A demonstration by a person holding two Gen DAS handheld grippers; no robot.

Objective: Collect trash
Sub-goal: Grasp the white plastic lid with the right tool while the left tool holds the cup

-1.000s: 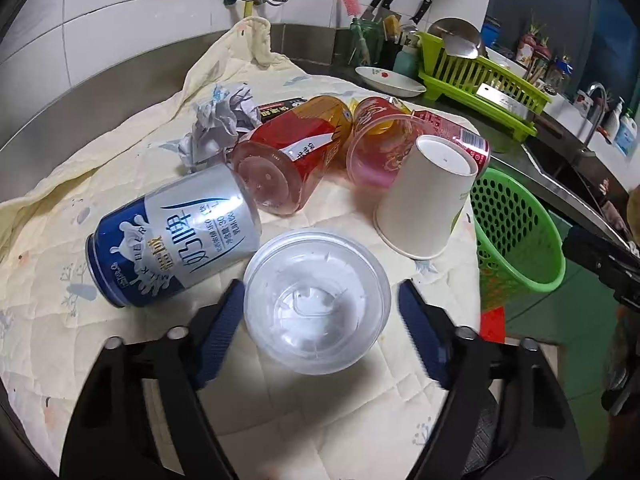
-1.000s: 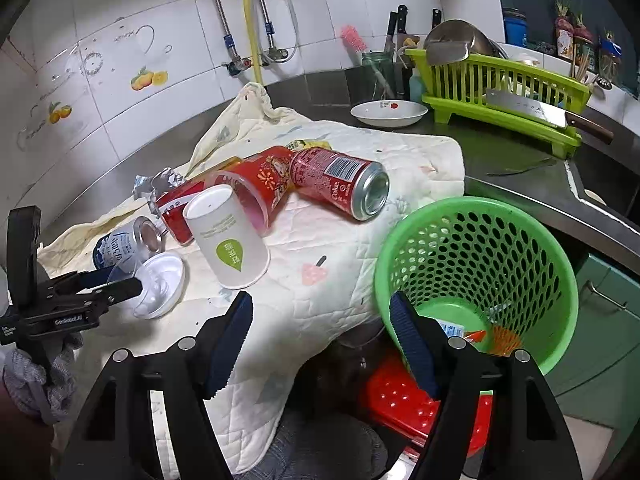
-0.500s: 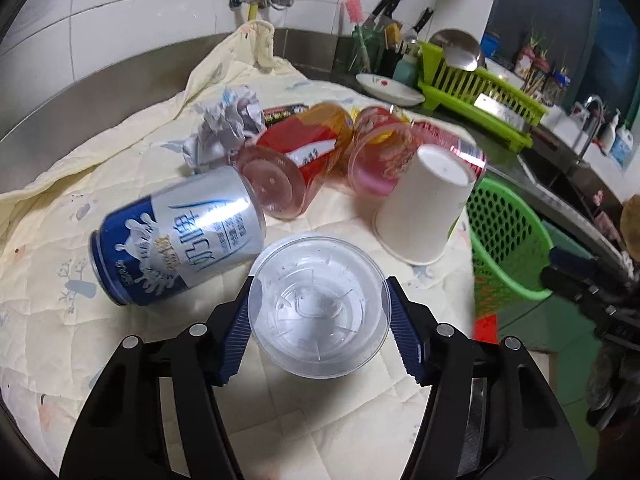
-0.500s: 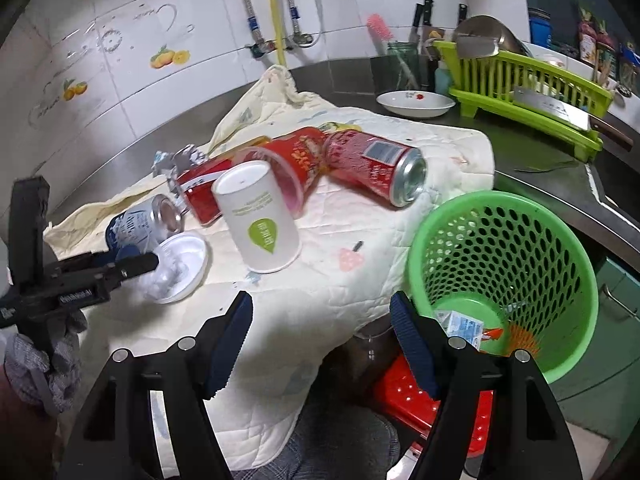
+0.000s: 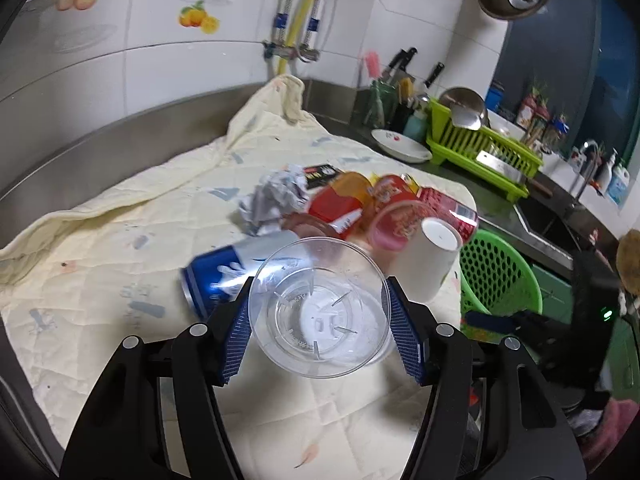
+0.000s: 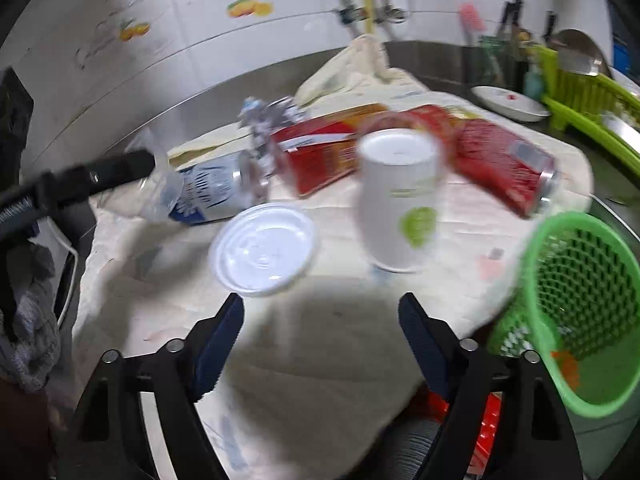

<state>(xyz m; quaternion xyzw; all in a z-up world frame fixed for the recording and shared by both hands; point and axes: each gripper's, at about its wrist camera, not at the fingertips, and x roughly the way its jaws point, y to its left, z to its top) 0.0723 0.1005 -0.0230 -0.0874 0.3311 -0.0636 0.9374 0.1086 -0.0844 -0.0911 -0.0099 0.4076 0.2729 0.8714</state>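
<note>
Now your widest landmark is the cream quilt (image 5: 120, 248) spread over the table, filling the middle of both views with the litter heaped toward its right half. Next in size, the green basket (image 5: 496, 280) sits at the right edge of the left wrist view, just off the quilt's right edge; in the right wrist view it fills the lower right corner. That is the relation your coming move turns on, as I judge it: the basket lies to the right of your left hand-held gripper (image 5: 320, 328), slightly beyond it, with the white paper cup (image 5: 428, 264) standing between.

Your left hand-held gripper is clamped on the clear plastic cup (image 5: 320, 308), pads pressing its sides, the cup's axis pointing back at the camera and its mouth facing away. It appears lifted off the quilt. The white lid (image 6: 264, 254) lies flat on the quilt, apart from it.

Your right hand-held gripper (image 6: 320, 340) is spread wide and holds nothing, nearer the basket than the left.
</note>
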